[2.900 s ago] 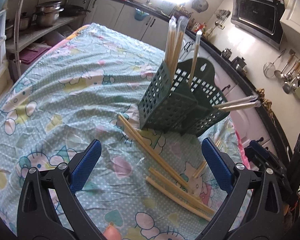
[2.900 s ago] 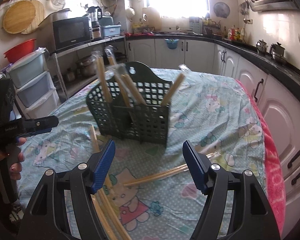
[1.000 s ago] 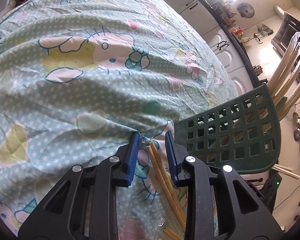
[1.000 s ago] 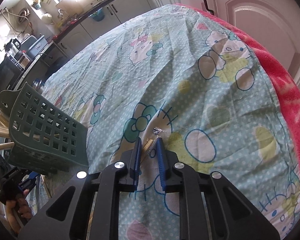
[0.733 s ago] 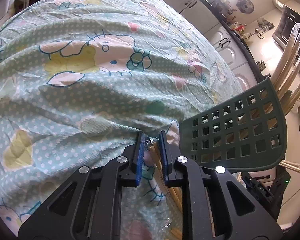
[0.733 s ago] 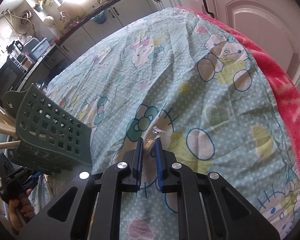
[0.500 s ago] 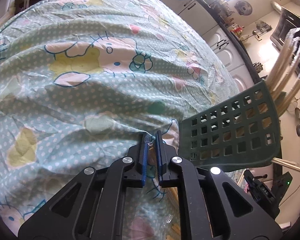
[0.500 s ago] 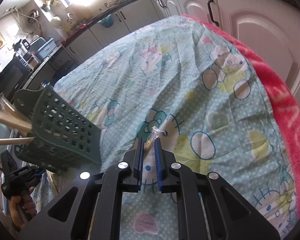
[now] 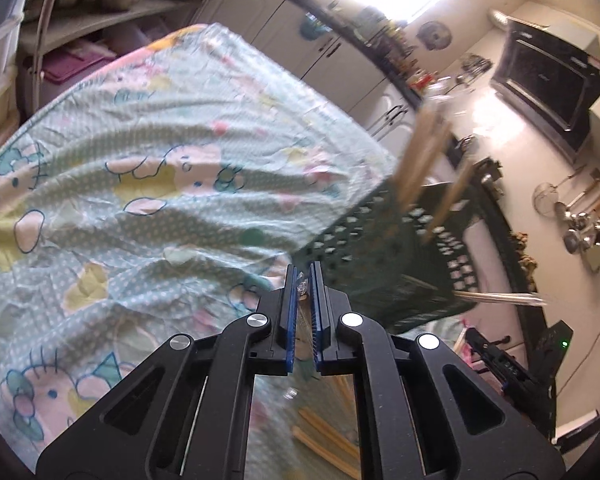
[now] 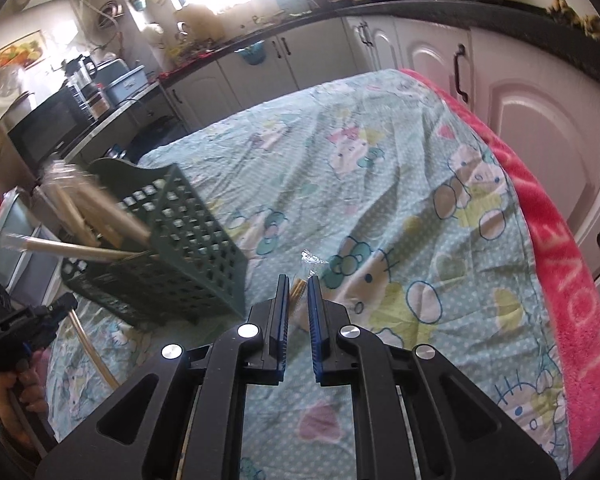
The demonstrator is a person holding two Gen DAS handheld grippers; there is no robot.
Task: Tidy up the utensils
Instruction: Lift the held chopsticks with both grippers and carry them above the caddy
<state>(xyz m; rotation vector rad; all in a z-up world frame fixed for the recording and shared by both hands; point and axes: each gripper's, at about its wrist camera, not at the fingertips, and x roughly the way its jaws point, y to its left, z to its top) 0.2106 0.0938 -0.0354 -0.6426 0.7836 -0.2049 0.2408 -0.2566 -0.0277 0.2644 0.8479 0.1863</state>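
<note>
Now both grippers are clamped on wrapped chopsticks. At lower centre of the left wrist view, the left gripper [image 9: 305, 276] pinches a chopstick pair [image 9: 301, 288] by its crinkled plastic tip, just beside the green utensil basket [image 9: 384, 256]. At lower centre of the right wrist view, the right gripper [image 10: 298, 286] grips another wrapped chopstick pair [image 10: 299, 289] above the patterned tablecloth [image 10: 380, 200]; more wrapped chopsticks [image 10: 100, 220] lean in the basket at left.

a dark green lattice basket [image 10: 188, 240] stands on the cloth-covered surface, with several plastic-wrapped wooden chopstick pairs [image 10: 84, 216] leaning out of its top. one wrapped pair [image 9: 303, 285] sits pinched in the left claw, another [image 10: 299, 289] in the right claw. more pairs [image 9: 324, 440] lie flat on the near cloth.
</note>
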